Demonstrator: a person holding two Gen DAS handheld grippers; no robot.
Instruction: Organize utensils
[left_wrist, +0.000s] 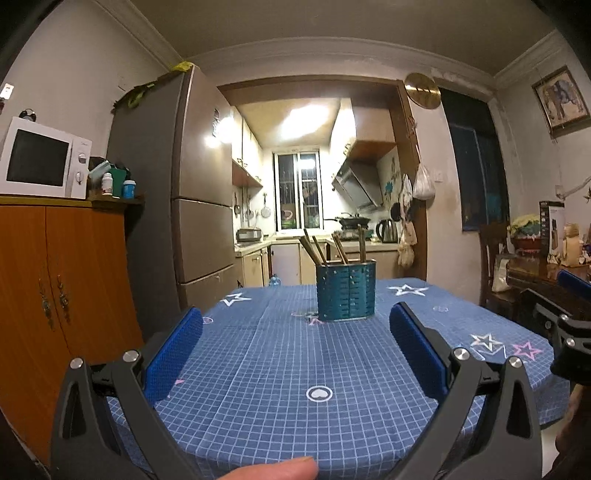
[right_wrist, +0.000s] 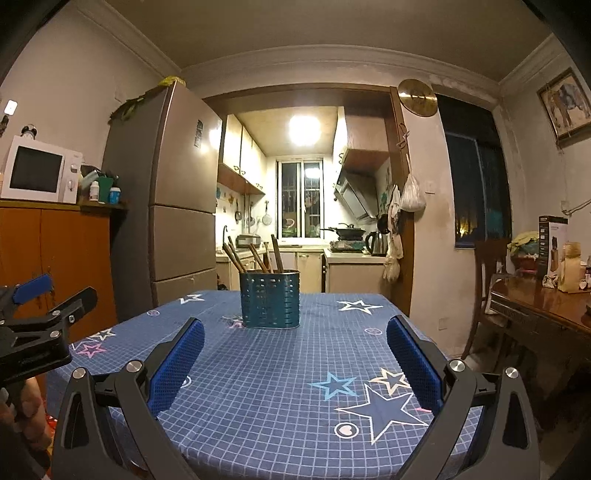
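Dimpled blue pads (left_wrist: 173, 354), perforated teal holder (left_wrist: 346, 291)

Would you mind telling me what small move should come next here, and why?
Probably advance the right gripper toward the teal holder. Both grippers are open and empty, the left gripper too, the chopsticks stand upright in the holder, and no loose utensils show on the tablecloth.

Chopsticks (left_wrist: 325, 247) in holder (left_wrist: 346, 291) on table (left_wrist: 266, 369), fridge (left_wrist: 192, 184) behind-left, kitchen beyond.
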